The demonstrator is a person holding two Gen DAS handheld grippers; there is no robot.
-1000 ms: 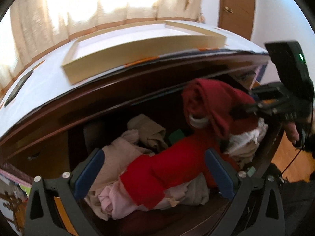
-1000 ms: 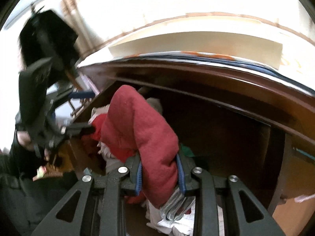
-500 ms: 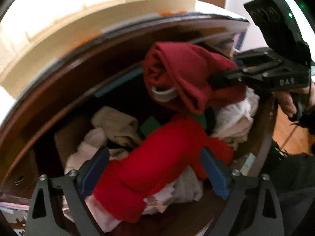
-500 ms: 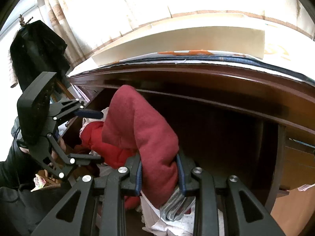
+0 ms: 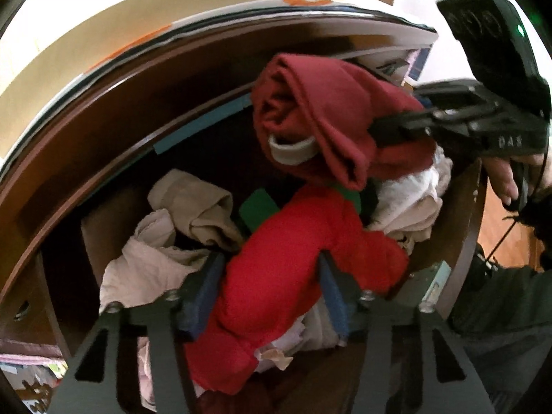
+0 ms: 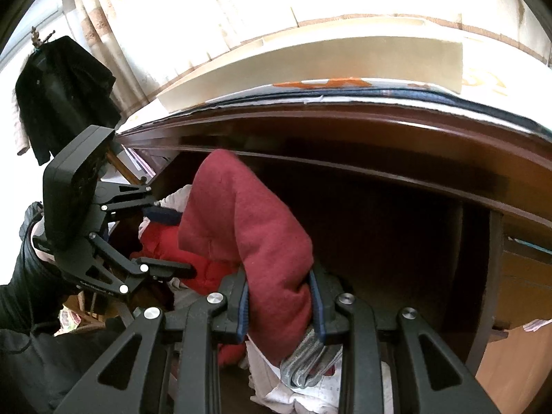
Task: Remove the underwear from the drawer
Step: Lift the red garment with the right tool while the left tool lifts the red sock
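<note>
The open dark wood drawer (image 5: pixel 103 158) is full of crumpled clothes. My right gripper (image 6: pixel 280 296) is shut on dark red underwear (image 6: pixel 248 234) with a grey waistband and holds it lifted above the pile; it also shows in the left wrist view (image 5: pixel 324 124), with the right gripper (image 5: pixel 390 131) at the right. My left gripper (image 5: pixel 269 293) has its blue pads closed around a bright red garment (image 5: pixel 289 276) lying in the drawer. The left gripper shows in the right wrist view (image 6: pixel 172 241) at the left, on the bright red garment (image 6: pixel 162 245).
Beige and pale pink clothes (image 5: pixel 165 238) fill the drawer's left side, white ones (image 5: pixel 410 200) the right, and a green item (image 5: pixel 258 207) lies in the middle. A cream tray (image 6: pixel 310 65) lies on the dresser top. A black coat (image 6: pixel 58 96) hangs at the far left.
My left gripper has moved in and closed from wide open onto the bright red garment. My right gripper has kept the dark red underwear lifted, almost still.
</note>
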